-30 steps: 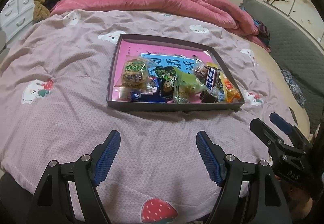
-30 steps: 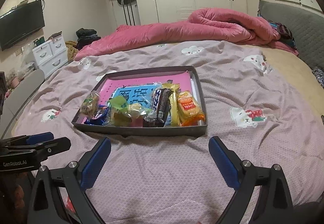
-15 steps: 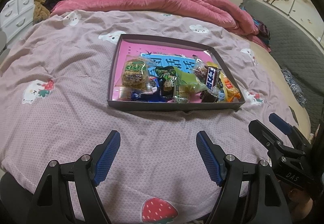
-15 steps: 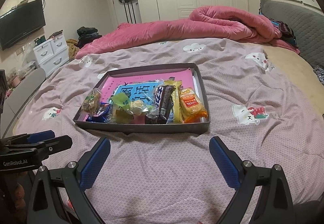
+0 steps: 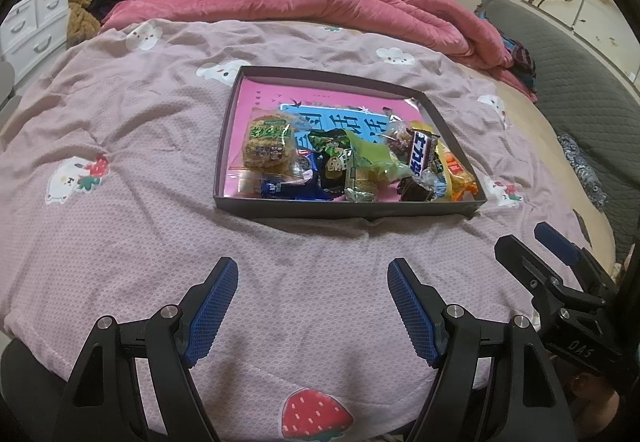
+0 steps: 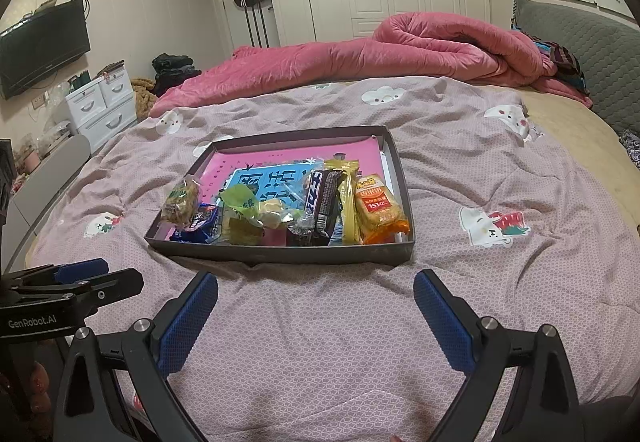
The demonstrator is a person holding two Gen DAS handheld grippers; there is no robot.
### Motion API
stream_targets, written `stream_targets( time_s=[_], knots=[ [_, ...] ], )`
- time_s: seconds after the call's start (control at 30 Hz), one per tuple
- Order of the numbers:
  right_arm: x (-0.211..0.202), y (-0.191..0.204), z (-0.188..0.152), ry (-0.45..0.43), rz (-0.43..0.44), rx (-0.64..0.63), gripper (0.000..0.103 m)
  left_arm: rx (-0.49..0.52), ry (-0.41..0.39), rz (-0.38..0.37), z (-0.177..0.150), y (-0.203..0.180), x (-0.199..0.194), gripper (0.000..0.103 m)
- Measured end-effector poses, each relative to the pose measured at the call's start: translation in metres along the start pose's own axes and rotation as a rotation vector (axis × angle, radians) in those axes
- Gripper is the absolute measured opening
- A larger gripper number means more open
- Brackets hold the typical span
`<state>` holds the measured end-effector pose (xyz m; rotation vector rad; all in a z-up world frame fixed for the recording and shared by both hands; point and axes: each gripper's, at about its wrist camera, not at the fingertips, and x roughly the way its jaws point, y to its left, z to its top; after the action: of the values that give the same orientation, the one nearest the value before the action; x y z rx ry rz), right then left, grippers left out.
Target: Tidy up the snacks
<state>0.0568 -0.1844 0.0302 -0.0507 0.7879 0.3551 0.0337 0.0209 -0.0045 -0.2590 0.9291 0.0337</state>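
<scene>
A dark shallow box (image 5: pixel 344 208) (image 6: pixel 280 252) with a pink and blue lining lies on the bed. Several wrapped snacks lie in its near half: a round cracker pack (image 5: pixel 267 142) at the left, a black chocolate bar (image 6: pixel 326 202), a yellow bar (image 6: pixel 348 202) and an orange pack (image 6: pixel 378 208) at the right. My left gripper (image 5: pixel 312 302) is open and empty, hovering in front of the box. My right gripper (image 6: pixel 316 318) is open and empty too, just before the box's near wall. Each gripper shows at the other view's edge.
The box rests on a mauve patterned bedspread (image 5: pixel 120 202). A rolled pink duvet (image 6: pixel 400 54) lies at the far side. A grey headboard (image 5: pixel 580 90) is on the right. White drawers (image 6: pixel 102 110) and a TV (image 6: pixel 40 46) stand at the left.
The right gripper has moved forward, closer to the box. The left gripper has hardly moved. Both stay open.
</scene>
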Motion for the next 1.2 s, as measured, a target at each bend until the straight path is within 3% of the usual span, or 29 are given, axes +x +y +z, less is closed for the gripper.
stream_targets(
  time_s=[1.2],
  knots=[
    [0.001, 0.0027, -0.0005, 0.007, 0.003, -0.006, 0.1, 0.02, 0.008, 0.04, -0.0018, -0.0036, 0.0045, 0.078]
  ],
)
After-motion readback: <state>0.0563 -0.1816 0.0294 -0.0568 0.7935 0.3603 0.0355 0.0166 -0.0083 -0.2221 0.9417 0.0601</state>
